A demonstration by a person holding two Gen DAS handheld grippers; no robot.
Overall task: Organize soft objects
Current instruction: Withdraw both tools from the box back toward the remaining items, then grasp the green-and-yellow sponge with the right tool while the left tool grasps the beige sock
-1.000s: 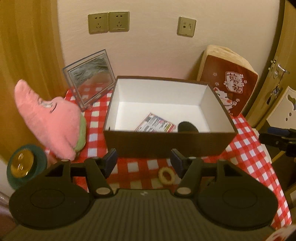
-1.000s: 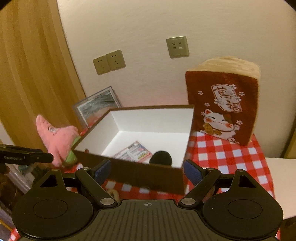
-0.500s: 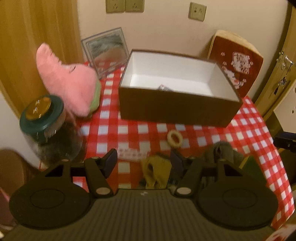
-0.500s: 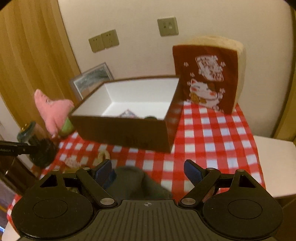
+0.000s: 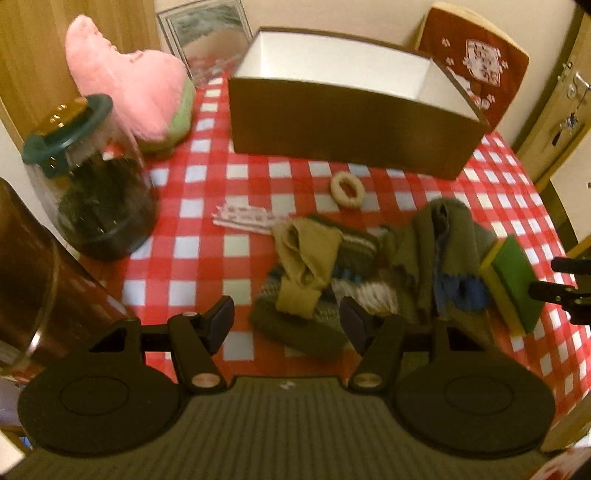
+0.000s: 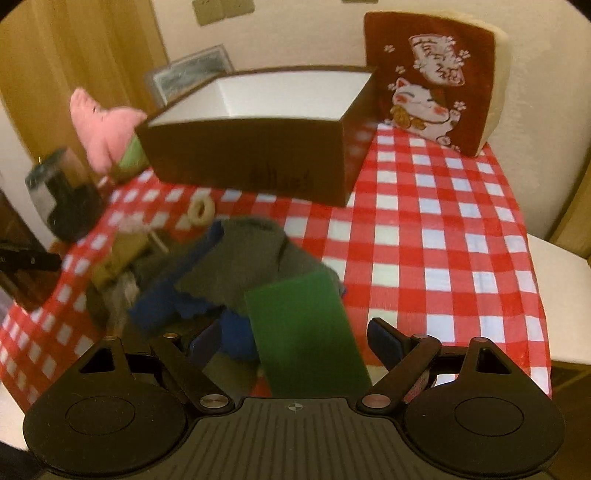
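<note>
Knitted cloths and a green sponge lie heaped on the checked tabletop, in front of the open box; none boxed yet. Left gripper and right gripper: fingers spread, empty.

The brown box hides its own floor behind its near wall in both views. In the right wrist view, motion blur smears the heap of knitted socks beside the green sponge, whose near end vanishes behind the camera housing. Left of the box, the glass jar is blurred, its contents unreadable, and the picture frame is cropped at the top.
</note>
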